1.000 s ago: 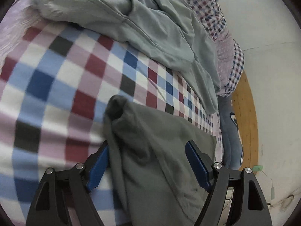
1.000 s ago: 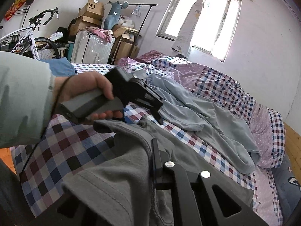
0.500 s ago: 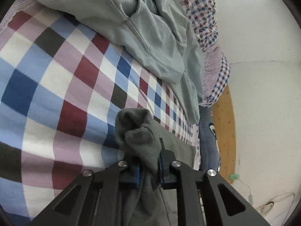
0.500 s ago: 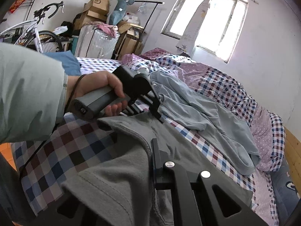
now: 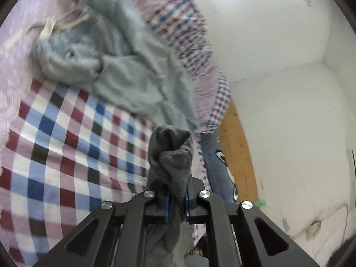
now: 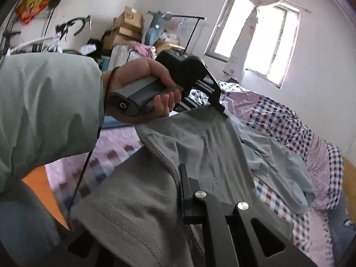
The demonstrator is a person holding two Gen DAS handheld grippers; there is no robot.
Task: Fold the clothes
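A dark grey garment [image 6: 200, 138] hangs stretched between my two grippers above the checked bed sheet [image 5: 66, 144]. My left gripper [image 5: 176, 202] is still closing, its blue pads pressing a bunched corner of the grey cloth [image 5: 171, 153]. The right wrist view shows a hand [image 6: 155, 89] holding that left gripper [image 6: 222, 109] at the garment's far corner. My right gripper [image 6: 181, 191] is shut on the near edge, and cloth drapes over its left finger. A light blue-grey garment [image 5: 124, 73] lies crumpled farther back on the bed.
A checked quilt [image 6: 289, 120] is heaped along the bed's far side by the white wall. Wooden floor [image 5: 235, 155] runs beside the bed, with a cable [image 5: 316, 224] on it. Cardboard boxes [image 6: 129, 26], a bicycle [image 6: 73, 26] and a clothes rack [image 6: 191, 33] stand behind, near a window [image 6: 255, 42].
The left jaws closed on the grey garment's corner and lifted it off the sheet. The right gripper rose with its edge, so the cloth now hangs taut between both.
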